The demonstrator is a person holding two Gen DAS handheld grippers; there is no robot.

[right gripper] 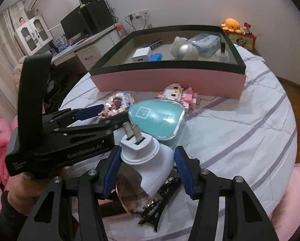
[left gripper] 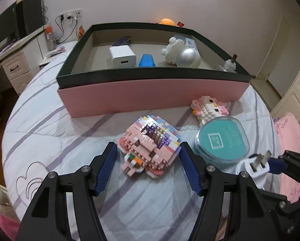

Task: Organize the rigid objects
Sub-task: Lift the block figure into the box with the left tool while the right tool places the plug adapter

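A pink brick-built model (left gripper: 150,146) lies on the striped bedsheet. My left gripper (left gripper: 148,148) is open, one blue pad on each side of the model, close to it. From the right wrist view, this gripper (right gripper: 113,112) reaches in from the left toward the model (right gripper: 115,104). My right gripper (right gripper: 147,152) is shut on a white plug adapter (right gripper: 150,160), whose prongs point away from me. The plug (left gripper: 252,166) also shows at the lower right in the left wrist view. A pink box with a dark rim (left gripper: 150,74) stands behind and holds several items.
A teal case with a clear lid (right gripper: 158,118) and a pink-white brick cat figure (right gripper: 176,94) lie in front of the box (right gripper: 166,66). A black hair clip (right gripper: 160,200) lies under the plug. A desk with a monitor (left gripper: 5,30) stands left of the bed.
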